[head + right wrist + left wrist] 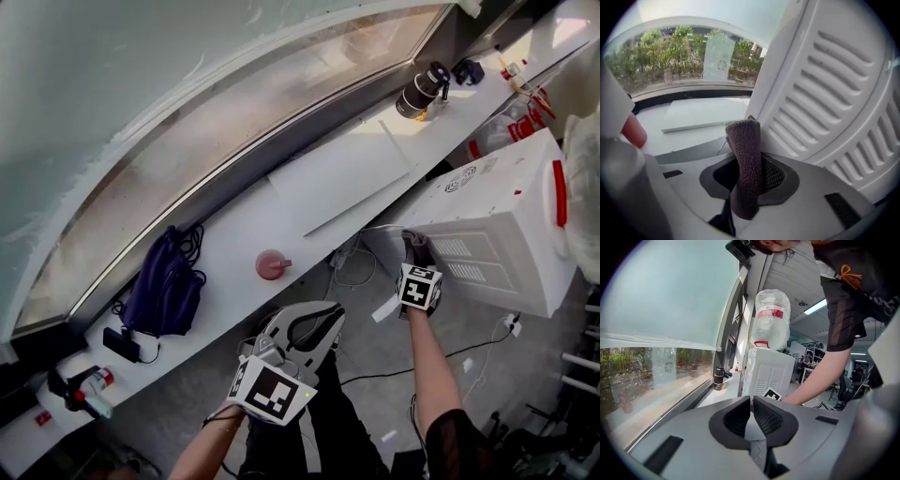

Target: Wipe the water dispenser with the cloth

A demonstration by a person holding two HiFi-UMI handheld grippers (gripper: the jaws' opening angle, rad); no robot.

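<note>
The white table (230,246) under the window bears a purple bag (164,286), pink cup (272,264), flat white board (342,178) and dark tumbler (422,91); the water dispenser (497,216) stands on the floor (375,347).

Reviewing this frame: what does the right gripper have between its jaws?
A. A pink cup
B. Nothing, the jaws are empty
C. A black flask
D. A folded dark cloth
D: in the right gripper view the right gripper is shut on a folded dark cloth, which stands up beside the vented panel of the white water dispenser.
</note>
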